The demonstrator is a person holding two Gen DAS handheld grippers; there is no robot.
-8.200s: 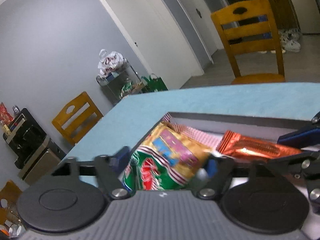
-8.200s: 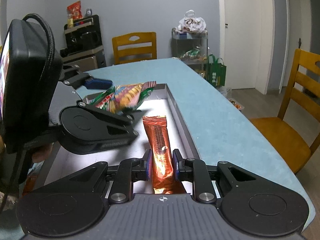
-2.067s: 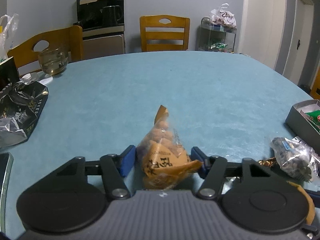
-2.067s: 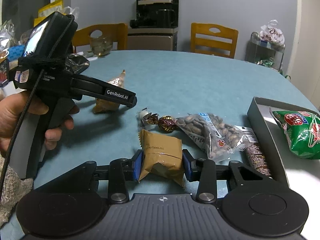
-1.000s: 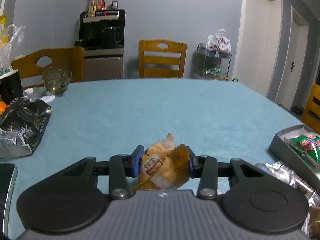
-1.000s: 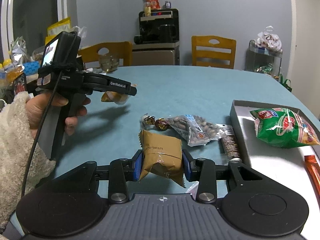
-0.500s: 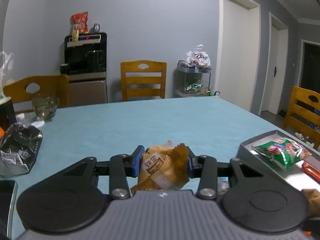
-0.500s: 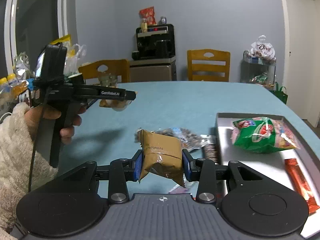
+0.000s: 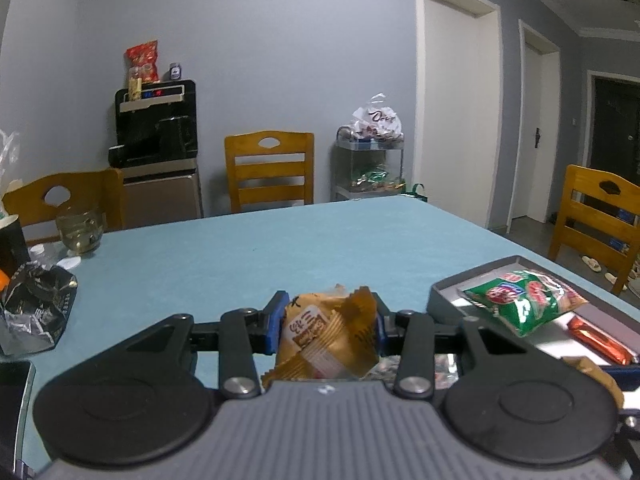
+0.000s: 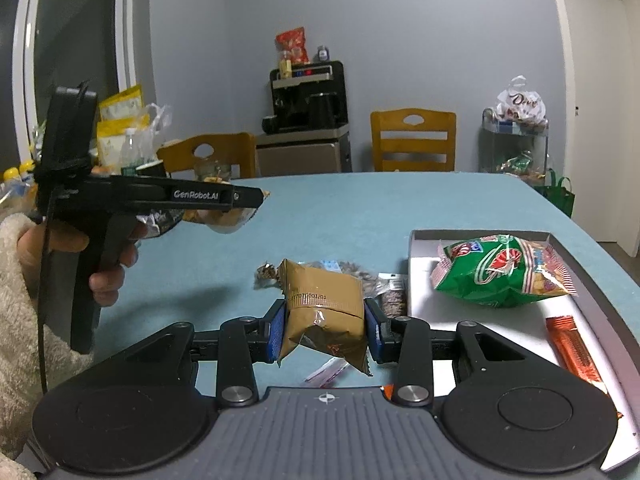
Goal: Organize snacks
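Bare tray floor (image 10: 480, 322) beside green bag (image 10: 505, 276)

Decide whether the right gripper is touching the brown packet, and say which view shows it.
Touching. The right wrist view shows the right gripper with both blue pads pressed against the sides of the brown packet, which is lifted off the table.

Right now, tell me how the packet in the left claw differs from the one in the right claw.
The orange packet in the left claw is glossy, crinkled, with a white label. The brown packet in the right claw is matte, plain and blockier, with only a small printed code. Both are clamped off the table, not yet in the tray.
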